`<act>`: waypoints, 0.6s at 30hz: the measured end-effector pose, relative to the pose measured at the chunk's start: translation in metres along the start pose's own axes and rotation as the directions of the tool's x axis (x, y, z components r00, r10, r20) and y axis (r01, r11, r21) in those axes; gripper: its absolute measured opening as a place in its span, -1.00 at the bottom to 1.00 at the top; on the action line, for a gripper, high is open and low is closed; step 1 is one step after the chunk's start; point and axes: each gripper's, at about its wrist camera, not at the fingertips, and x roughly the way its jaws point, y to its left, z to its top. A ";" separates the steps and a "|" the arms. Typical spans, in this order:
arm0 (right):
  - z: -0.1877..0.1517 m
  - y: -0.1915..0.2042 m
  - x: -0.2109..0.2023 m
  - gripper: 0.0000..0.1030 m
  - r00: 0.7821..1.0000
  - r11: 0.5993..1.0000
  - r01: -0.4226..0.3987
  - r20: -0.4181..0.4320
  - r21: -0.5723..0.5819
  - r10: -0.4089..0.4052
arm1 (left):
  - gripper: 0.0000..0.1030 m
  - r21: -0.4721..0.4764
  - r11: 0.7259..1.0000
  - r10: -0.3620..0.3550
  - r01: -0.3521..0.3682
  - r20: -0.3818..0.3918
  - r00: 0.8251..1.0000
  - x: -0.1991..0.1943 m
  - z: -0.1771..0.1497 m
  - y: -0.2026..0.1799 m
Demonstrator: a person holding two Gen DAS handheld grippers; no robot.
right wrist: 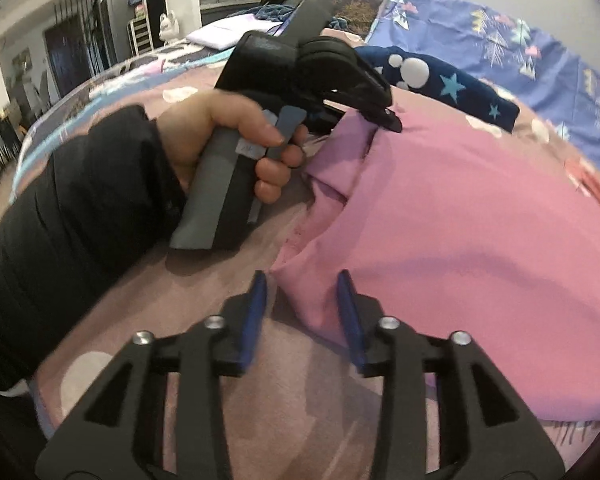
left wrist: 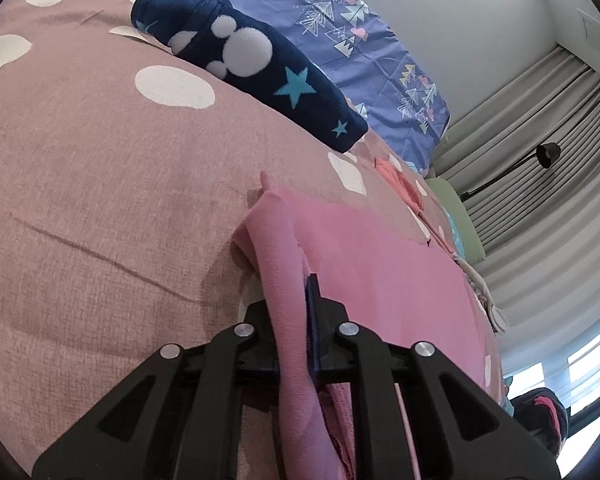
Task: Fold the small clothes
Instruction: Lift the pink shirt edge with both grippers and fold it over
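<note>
The soft pink knit garment [right wrist: 460, 208] lies on the dotted pink bedspread [left wrist: 100, 200], mid-fold I'd say: left gripper [left wrist: 300, 300] pinching a bunched edge, right gripper [right wrist: 302, 312] fingers parted around a corner, gripping nothing, so probably regrip next.

left wrist view: sits low and close over the dusty pink bed cover with white dots [left wrist: 100, 200], looks along its black fingers toward the grey curtains [left wrist: 540, 152] | right wrist view: close above the bed, looks down | both see: pink cloth [left wrist: 380, 280] [right wrist: 460, 220], dark blue fleece with stars [left wrist: 260, 68] [right wrist: 452, 80]
</note>
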 end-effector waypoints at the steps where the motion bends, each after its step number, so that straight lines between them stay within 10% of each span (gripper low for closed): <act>1: 0.001 0.000 0.002 -0.27 1.000 1.000 0.008 -0.003 0.002 -0.008 | -0.76 0.000 1.000 -0.001 0.001 -0.001 1.000 0.000 0.000 0.000; 8: 0.012 0.001 0.017 -0.54 0.997 0.996 0.075 -0.014 0.041 -0.075 | -0.65 0.018 1.000 0.003 -0.003 -0.009 1.000 0.005 0.002 -0.003; 18: 0.013 -0.025 0.002 -0.89 0.998 0.987 -0.035 0.056 0.158 0.026 | -0.76 0.001 1.000 0.014 -0.014 -0.032 0.999 0.008 0.009 -0.002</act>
